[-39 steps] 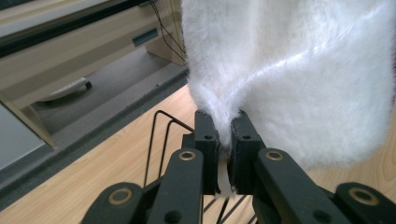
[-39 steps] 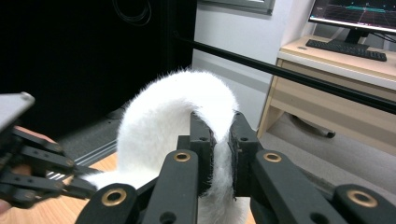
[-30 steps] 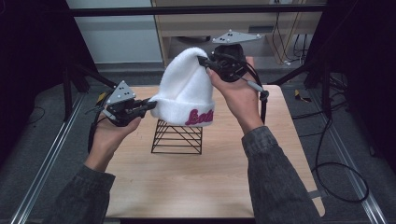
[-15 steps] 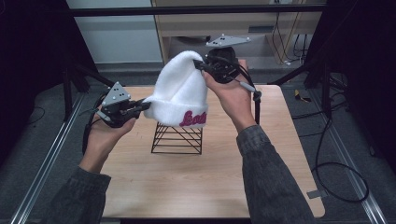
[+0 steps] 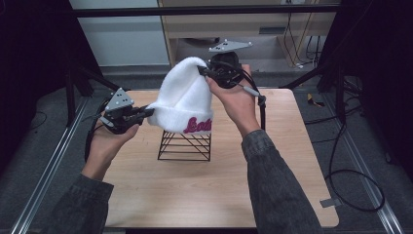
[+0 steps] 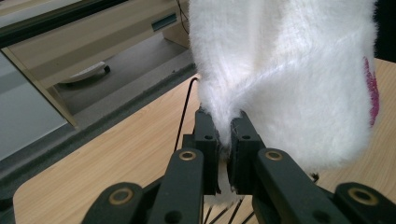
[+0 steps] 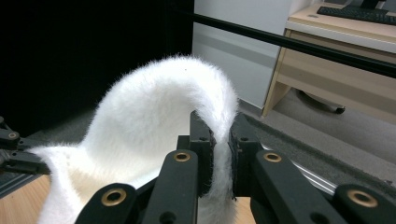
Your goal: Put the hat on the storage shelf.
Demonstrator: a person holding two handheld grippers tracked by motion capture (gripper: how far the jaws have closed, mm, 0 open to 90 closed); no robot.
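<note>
Looking along our right gripper (image 7: 220, 140), we see its two black jaws rising from the bottom edge and pressed onto a fold of the white fuzzy beanie (image 7: 154, 126). The fabric is pinched between them and arches up and over to the left in a rounded hump, then drops toward the lower left. There, at the left edge, the dark tip of the left gripper (image 7: 16, 156) meets the beanie's far end. A sliver of the wooden surface (image 7: 14, 203) shows in the bottom left corner. Behind, a black bar (image 7: 299, 44) crosses diagonally in front of a light wood desk (image 7: 336, 79), which carries a keyboard (image 7: 357, 13).
</note>
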